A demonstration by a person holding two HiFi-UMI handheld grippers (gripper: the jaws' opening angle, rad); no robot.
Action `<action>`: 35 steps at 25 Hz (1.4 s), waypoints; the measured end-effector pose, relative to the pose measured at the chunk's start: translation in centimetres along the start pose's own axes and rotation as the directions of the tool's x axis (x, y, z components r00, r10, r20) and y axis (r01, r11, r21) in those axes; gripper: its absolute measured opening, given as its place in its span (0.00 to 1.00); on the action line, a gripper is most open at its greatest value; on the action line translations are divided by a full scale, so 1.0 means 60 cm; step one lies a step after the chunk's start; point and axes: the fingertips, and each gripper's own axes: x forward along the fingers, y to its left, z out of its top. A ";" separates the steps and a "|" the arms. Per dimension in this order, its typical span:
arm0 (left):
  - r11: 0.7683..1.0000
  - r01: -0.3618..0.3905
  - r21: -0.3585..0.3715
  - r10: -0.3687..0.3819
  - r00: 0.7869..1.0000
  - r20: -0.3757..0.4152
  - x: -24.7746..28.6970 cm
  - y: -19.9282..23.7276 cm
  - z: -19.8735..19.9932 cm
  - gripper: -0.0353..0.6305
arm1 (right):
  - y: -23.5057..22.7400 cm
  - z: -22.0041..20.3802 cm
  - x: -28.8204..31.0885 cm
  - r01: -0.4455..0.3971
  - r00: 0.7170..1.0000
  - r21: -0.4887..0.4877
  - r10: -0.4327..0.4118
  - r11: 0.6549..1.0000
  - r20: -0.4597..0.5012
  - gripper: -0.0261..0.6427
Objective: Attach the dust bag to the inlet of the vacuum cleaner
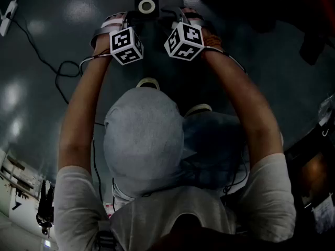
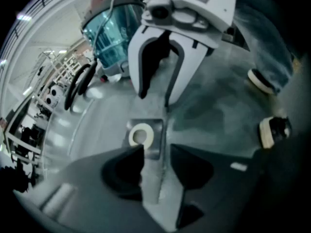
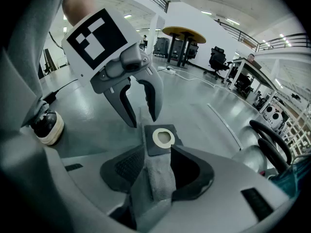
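Note:
The dust bag lies on the grey floor, a folded grey fabric body [image 3: 156, 178] with a dark collar plate and a white ring [image 3: 163, 138]. The same collar [image 2: 141, 134] shows in the left gripper view, and small at the top of the head view [image 1: 146, 6]. My left gripper [image 2: 157, 147] and right gripper [image 3: 158, 148] face each other over the bag, pointing steeply down. Both are open, each with a ridge of the fabric between its jaws. The vacuum cleaner [image 2: 109, 33], teal with a red top, stands beyond the bag; its inlet is hidden.
A black hose [image 2: 77, 84] curves beside the vacuum cleaner and shows again at the right [image 3: 272, 140]. The person's shoes [image 2: 273, 131] [image 3: 47, 125] stand close to the bag. A cable [image 1: 63, 69] trails over the floor at the left.

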 end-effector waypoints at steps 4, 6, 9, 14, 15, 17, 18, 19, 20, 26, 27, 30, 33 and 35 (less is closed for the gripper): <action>0.996 -0.006 0.084 0.012 0.997 -0.075 0.061 0.005 -0.023 0.32 | -0.016 -0.019 0.031 0.027 0.999 0.006 -0.027 1.000 -0.017 0.26; 0.995 -0.012 0.097 0.022 0.994 -0.104 0.075 0.009 -0.034 0.32 | -0.015 -0.027 0.039 0.030 0.999 0.014 -0.030 0.999 -0.021 0.26; 0.994 0.013 0.109 0.001 0.992 -0.124 0.080 0.013 -0.040 0.32 | -0.008 -0.036 0.042 0.028 0.999 0.031 -0.027 0.999 -0.023 0.26; 0.986 0.040 0.160 -0.017 0.990 -0.143 0.082 0.016 -0.037 0.22 | 0.000 -0.054 0.042 0.027 0.999 0.053 -0.025 0.998 -0.033 0.26; 0.986 0.045 0.158 -0.022 0.989 -0.145 0.083 0.018 -0.037 0.21 | -0.001 -0.057 0.042 0.028 0.999 0.060 -0.026 0.998 -0.034 0.26; 0.988 0.069 0.141 -0.048 0.988 -0.149 0.084 0.018 -0.036 0.20 | -0.005 -0.063 0.043 0.032 0.999 0.069 -0.029 0.997 -0.035 0.26; 0.988 0.081 0.132 -0.061 0.987 -0.150 0.084 0.018 -0.036 0.18 | -0.008 -0.065 0.044 0.034 0.999 0.072 -0.032 0.997 -0.035 0.26; 0.988 0.091 0.123 -0.072 0.986 -0.150 0.082 0.018 -0.035 0.17 | -0.010 -0.066 0.044 0.037 0.999 0.075 -0.034 0.997 -0.034 0.26; 0.989 0.099 0.114 -0.081 0.985 -0.151 0.080 0.018 -0.034 0.15 | -0.012 -0.065 0.044 0.038 0.999 0.076 -0.036 0.996 -0.033 0.26; 0.987 0.139 0.079 -0.126 0.981 -0.144 0.041 0.020 -0.019 0.06 | -0.014 -0.042 0.036 0.056 0.998 -0.024 -0.056 0.998 -0.014 0.26; 0.987 0.145 0.072 -0.134 0.981 -0.141 0.030 0.025 -0.013 0.05 | -0.015 -0.037 0.034 0.061 0.998 -0.049 -0.062 0.997 -0.010 0.26; 0.983 0.177 0.046 -0.169 0.976 -0.135 0.001 0.032 0.005 0.05 | -0.011 -0.025 0.031 0.077 0.997 -0.139 -0.078 0.987 -0.006 0.27; 0.975 0.220 0.026 -0.215 0.968 -0.127 -0.032 0.035 0.025 0.05 | -0.003 -0.009 0.024 0.104 0.994 -0.237 -0.106 0.966 0.007 0.28; 0.968 0.250 0.011 -0.247 0.962 -0.115 -0.059 0.040 0.043 0.05 | 0.002 -0.002 0.019 0.106 0.994 -0.281 -0.109 0.954 0.003 0.28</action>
